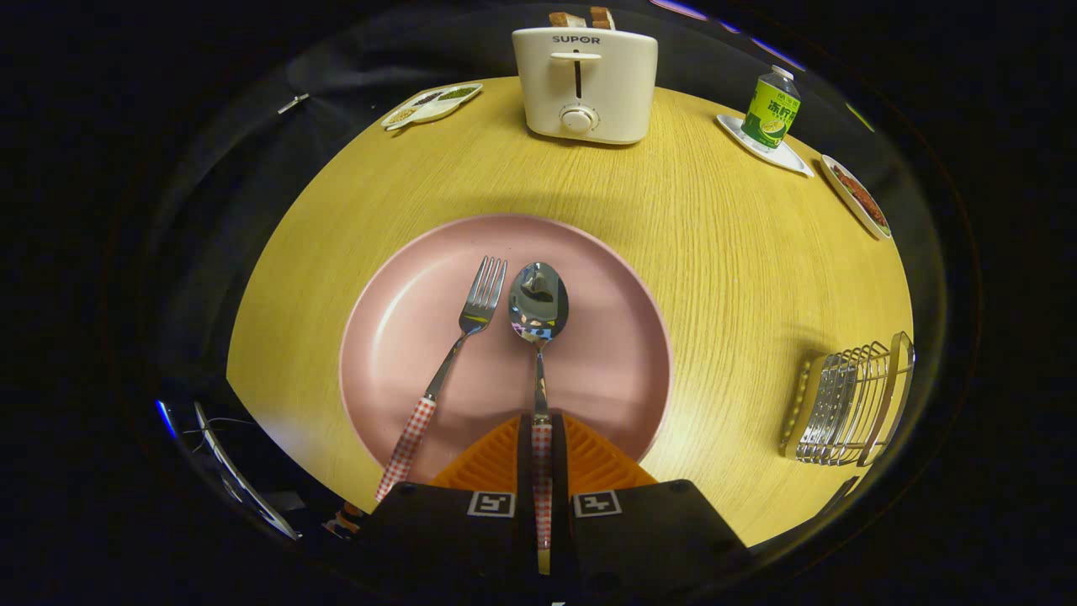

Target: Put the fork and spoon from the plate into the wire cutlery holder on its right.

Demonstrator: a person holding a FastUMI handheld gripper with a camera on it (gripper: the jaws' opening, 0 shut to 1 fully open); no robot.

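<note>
Around you: toaster (586, 84) at 12 o'clock; wire cutlery holder (850, 402) at 3 o'clock of the plate (395, 337).
Fork (454, 353): on plate, beside spoon.
Gripper (542, 459): your fingers are nearly closed, clamping the spoon (538, 313) handle.

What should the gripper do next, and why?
Probably lift the spoon straight up off the plate. The gripper looks shut on its checked handle, with the bowl ahead of the fingers, resting on the plate. The fork lies beside it, so rising first avoids knocking it before moving right to the holder.
</note>
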